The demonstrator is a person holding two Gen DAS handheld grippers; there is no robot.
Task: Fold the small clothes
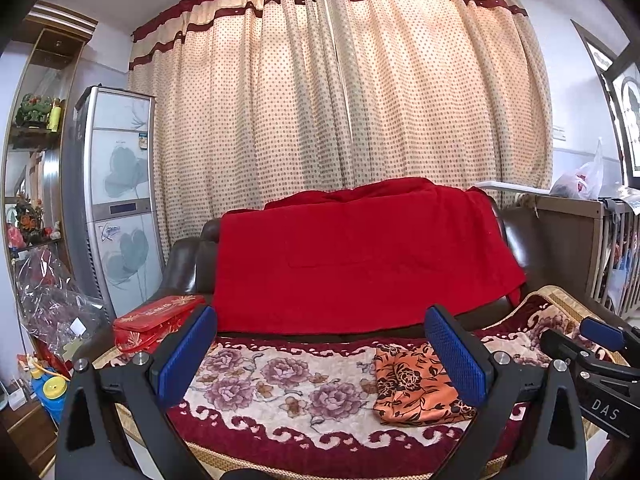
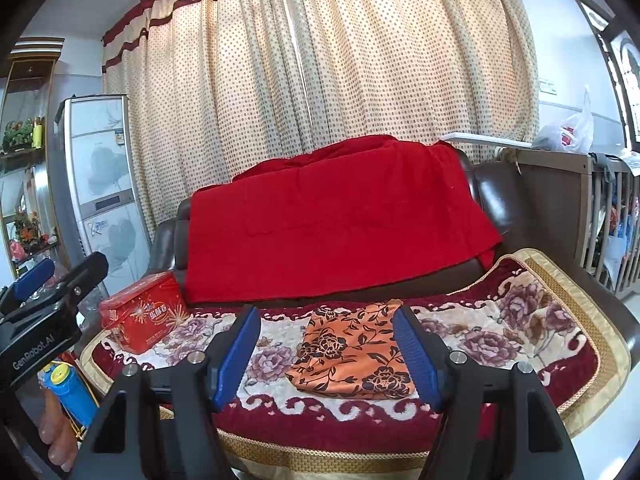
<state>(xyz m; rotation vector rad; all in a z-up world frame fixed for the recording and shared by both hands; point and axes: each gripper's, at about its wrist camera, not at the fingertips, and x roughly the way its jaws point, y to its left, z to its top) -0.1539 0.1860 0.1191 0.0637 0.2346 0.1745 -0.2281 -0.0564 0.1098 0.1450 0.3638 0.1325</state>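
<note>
Sofa point(image 1: 516, 236), dark leather, with a red throw point(image 1: 360, 256) over the backrest and a floral mat point(image 1: 280, 380) across the seat. On the mat lies the cloth point(image 2: 352, 356), orange with black flowers, folded into a flat rectangle with nothing on it. My left gripper point(image 1: 320, 360) hangs above the front of the mat, jaws released and empty; from its camera the cloth sits low and to the right, partly behind the right blue pad point(image 1: 456, 360). My right gripper point(image 2: 326, 360) also stands wide apart, gripping nothing; the cloth shows between its two pads, farther back on the mat and untouched. Red tin point(image 2: 140, 316) at the mat's left end, near the armrest. Spotted curtain point(image 1: 340, 92) with dark red trim behind the sofa. Tall white unit point(image 1: 116, 200) with flower prints to the left of the curtain. Wooden crib point(image 2: 580, 208) to the right, a plastic bag point(image 2: 568, 132) on top of it.
</note>
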